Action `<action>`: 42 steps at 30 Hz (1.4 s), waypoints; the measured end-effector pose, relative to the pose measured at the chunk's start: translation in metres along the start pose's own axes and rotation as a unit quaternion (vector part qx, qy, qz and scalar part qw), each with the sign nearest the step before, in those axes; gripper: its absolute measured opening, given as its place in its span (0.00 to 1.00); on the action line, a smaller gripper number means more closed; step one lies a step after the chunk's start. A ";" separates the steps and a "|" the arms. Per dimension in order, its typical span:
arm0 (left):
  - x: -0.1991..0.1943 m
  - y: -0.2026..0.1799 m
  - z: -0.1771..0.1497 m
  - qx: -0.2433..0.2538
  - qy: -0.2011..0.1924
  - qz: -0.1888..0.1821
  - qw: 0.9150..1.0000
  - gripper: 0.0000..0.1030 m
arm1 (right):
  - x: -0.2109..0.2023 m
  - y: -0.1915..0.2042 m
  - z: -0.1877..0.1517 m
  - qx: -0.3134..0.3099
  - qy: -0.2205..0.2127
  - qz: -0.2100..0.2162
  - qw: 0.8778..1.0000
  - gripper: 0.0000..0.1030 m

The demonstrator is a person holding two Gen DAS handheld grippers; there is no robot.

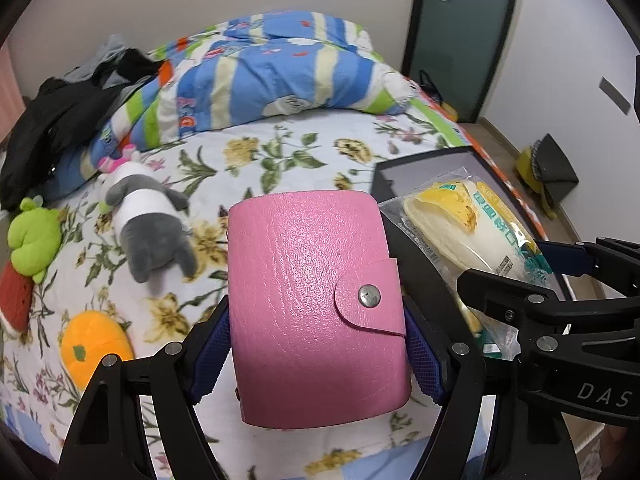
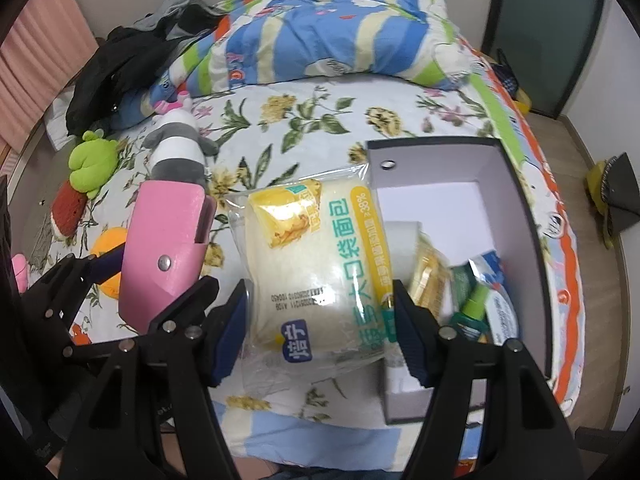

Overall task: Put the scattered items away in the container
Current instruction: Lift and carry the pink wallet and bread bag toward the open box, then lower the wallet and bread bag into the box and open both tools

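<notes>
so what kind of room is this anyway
Most likely a bedroom in a home. The work surface is a bed with a floral sheet and a bunched striped quilt, soft toys like the green frog plush lie on it, and pink curtains hang beside it.

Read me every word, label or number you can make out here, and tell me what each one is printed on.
"DAS": on the black body of the right gripper, cut off at the picture's edge.
"大口袋面包": on the bread packet.
"38%": on the packet's yellow strip.
Date code and other small print on the packet: too small to read.
Labels on items in the grey box: blurred.
</notes>
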State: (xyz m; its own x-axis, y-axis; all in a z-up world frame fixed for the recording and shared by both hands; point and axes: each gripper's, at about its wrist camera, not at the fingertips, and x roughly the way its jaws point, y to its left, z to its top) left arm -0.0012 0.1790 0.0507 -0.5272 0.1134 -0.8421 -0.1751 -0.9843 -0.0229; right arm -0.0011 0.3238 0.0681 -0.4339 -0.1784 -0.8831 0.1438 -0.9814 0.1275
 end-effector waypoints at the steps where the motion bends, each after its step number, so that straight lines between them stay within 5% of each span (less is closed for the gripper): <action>1: -0.001 -0.006 0.000 0.004 -0.001 -0.002 1.000 0.76 | -0.004 -0.006 -0.003 0.004 -0.002 -0.004 1.000 0.65; 24: 0.023 -0.149 0.029 0.092 0.014 -0.088 0.992 0.76 | -0.040 -0.138 -0.038 0.111 -0.016 -0.065 0.992 0.65; 38: 0.068 -0.156 0.041 0.089 0.047 -0.087 0.991 0.77 | 0.002 -0.164 -0.031 0.162 0.007 -0.049 0.986 0.68; 42: 0.069 -0.157 0.044 0.085 0.037 -0.101 0.991 0.77 | 0.004 -0.172 -0.030 0.179 0.002 -0.051 0.983 0.76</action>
State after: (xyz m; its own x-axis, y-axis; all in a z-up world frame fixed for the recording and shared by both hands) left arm -0.0465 0.3473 0.0195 -0.4058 0.2897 -0.8668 -0.4112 -0.9049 -0.1099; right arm -0.0008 0.4940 0.0290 -0.4271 -0.0778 -0.9008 -0.2220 -0.9568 0.1879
